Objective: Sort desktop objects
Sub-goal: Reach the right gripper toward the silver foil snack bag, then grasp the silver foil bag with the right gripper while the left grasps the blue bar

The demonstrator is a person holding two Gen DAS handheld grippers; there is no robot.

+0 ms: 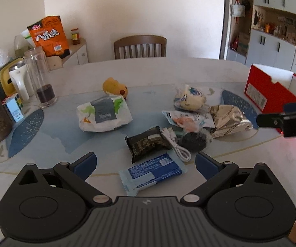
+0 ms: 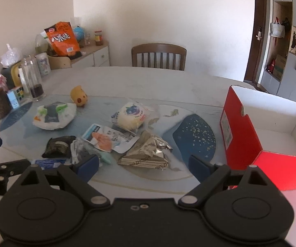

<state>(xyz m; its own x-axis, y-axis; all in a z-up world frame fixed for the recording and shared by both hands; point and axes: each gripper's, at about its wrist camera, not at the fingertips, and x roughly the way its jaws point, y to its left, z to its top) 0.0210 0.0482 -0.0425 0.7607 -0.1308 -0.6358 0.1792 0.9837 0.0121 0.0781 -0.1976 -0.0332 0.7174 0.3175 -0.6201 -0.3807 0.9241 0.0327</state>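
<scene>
Hovering with fingers spread wide and empty, the left gripper (image 1: 146, 162) is nearing the blue wrapper (image 1: 153, 171) lying at 6 o'clock of the surface (image 1: 168, 72). The right gripper (image 2: 142, 165), likewise released, is facing the foil packet (image 2: 148, 154); the red box (image 2: 257, 135) is waiting at 3 o'clock. Straddling the wrapper's short width should be helping.

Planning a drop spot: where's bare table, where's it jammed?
Free: far side between the yellow plush and the chair; the strip between the foil packet and red box. Crowded: packets mid-table, left edge around the glass bottle.
</scene>
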